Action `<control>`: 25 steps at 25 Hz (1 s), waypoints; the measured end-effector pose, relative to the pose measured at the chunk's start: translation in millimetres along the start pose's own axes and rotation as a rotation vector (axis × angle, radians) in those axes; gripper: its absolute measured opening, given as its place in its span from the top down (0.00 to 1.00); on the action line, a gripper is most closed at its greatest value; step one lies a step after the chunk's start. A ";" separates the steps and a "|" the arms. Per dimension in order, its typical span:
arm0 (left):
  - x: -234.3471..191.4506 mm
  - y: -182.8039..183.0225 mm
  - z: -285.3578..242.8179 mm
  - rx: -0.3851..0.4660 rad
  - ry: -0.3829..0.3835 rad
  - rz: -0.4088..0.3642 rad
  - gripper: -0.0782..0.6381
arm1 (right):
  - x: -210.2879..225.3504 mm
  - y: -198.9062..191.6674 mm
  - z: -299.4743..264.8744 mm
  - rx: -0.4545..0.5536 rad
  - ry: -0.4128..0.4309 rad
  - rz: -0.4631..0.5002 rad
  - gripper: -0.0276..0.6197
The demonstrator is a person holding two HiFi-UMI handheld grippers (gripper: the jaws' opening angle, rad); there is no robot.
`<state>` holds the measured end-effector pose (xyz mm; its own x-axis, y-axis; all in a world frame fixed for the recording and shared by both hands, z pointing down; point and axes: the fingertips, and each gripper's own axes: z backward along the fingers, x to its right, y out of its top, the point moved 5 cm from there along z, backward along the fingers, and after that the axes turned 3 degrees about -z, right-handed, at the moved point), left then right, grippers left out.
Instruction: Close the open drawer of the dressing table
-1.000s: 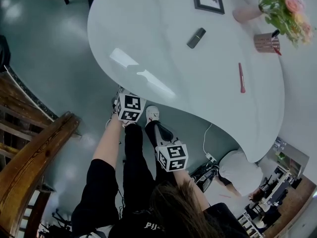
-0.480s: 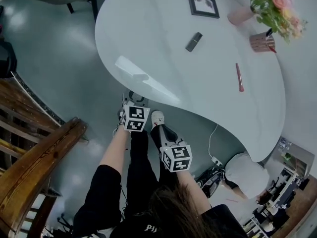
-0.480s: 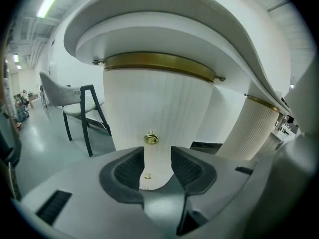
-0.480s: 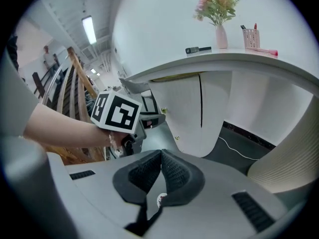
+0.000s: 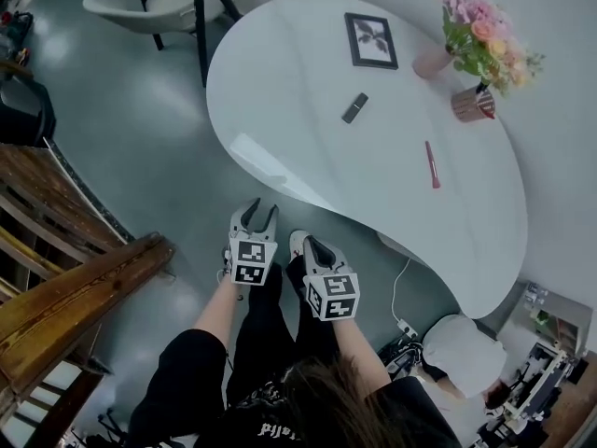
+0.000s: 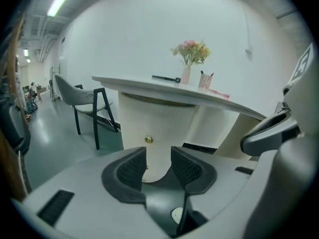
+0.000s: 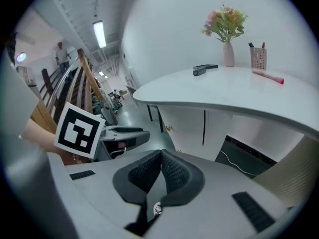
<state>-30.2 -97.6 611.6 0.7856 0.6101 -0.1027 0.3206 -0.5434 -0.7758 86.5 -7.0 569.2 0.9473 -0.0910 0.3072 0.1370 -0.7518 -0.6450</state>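
The pale drawer front [image 6: 149, 121] with its small brass knob [image 6: 148, 139] sits beneath the glossy white tabletop [image 5: 308, 91], apparently flush. With the left gripper [image 6: 158, 154] gaping empty and the right gripper [image 7: 161, 154] pinched shut on nothing, I'd check for gaps before leaving.

Worktop [image 5: 289, 82] fills the upper middle and right of the head view. On it:
- picture frame [image 5: 371, 40] near the far edge
- small case [image 5: 354, 107] just nearer than the frame
- vase [image 5: 434, 62] and cup [image 5: 473, 104] close together at the far right
- pen [image 5: 432, 164] nearer, right of the case

Chair [image 5: 149, 3] stands left of the worktop, wooden railing [image 5: 75, 287] further left. Left tongs [image 5: 259, 215] and right tongs [image 5: 314, 248] sit side by side before the near edge, over the floor. Knob [image 6: 148, 139] is on the front under the worktop.
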 end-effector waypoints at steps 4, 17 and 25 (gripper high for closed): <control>16.1 25.9 37.0 0.053 0.000 0.005 0.66 | -5.2 24.8 17.0 0.056 0.022 0.028 0.92; 60.0 106.0 122.3 0.215 0.028 0.007 0.71 | -15.8 96.8 80.6 0.239 0.046 0.029 0.92; 78.3 139.9 144.5 0.285 0.046 -0.020 0.71 | -9.3 125.7 105.5 0.317 0.042 0.051 0.92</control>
<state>-0.2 -42.5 405.1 0.8060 0.5886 -0.0627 0.1793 -0.3437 -0.9218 125.5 -31.8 411.5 0.9434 -0.1550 0.2932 0.1794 -0.5051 -0.8442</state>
